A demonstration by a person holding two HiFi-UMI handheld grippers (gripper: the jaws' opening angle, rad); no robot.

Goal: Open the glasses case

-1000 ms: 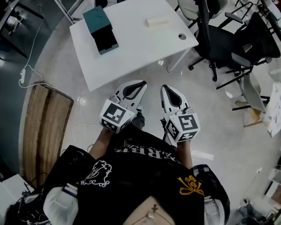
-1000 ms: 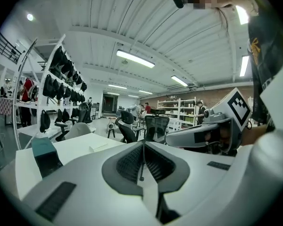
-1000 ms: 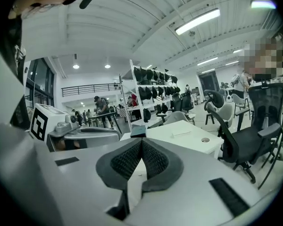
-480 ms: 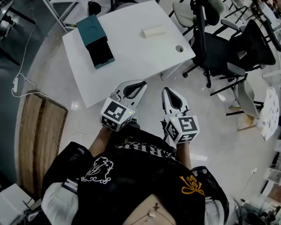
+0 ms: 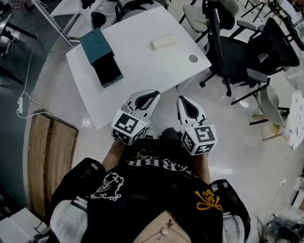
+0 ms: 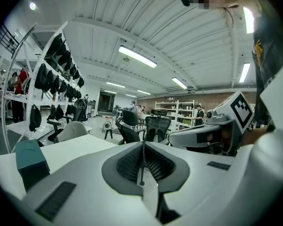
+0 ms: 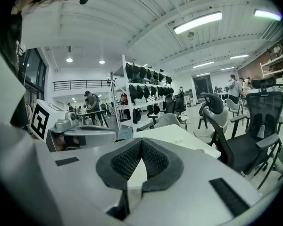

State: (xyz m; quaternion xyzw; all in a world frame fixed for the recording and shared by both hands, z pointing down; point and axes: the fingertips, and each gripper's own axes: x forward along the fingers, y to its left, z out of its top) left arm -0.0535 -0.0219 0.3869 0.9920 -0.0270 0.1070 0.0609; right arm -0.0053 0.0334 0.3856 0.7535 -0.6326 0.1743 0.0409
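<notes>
The pale cream glasses case lies shut on the far right part of the white table. My left gripper is shut and empty, with its tips just over the table's near edge. My right gripper is beside it, also shut and empty, above the floor just off the table's near edge. In the left gripper view the ribbed pads meet with nothing between them. The right gripper view shows its pads closed the same way. The case is well ahead of both grippers.
A teal box with a dark open front sits on the table's left side, also visible as the teal box. A round cable hole marks the right corner. Black office chairs crowd the right. A wooden board lies on the floor at left.
Both grippers have advanced together towards the table, side by side and still shut. The table's near edge now sits closer to their tips.
</notes>
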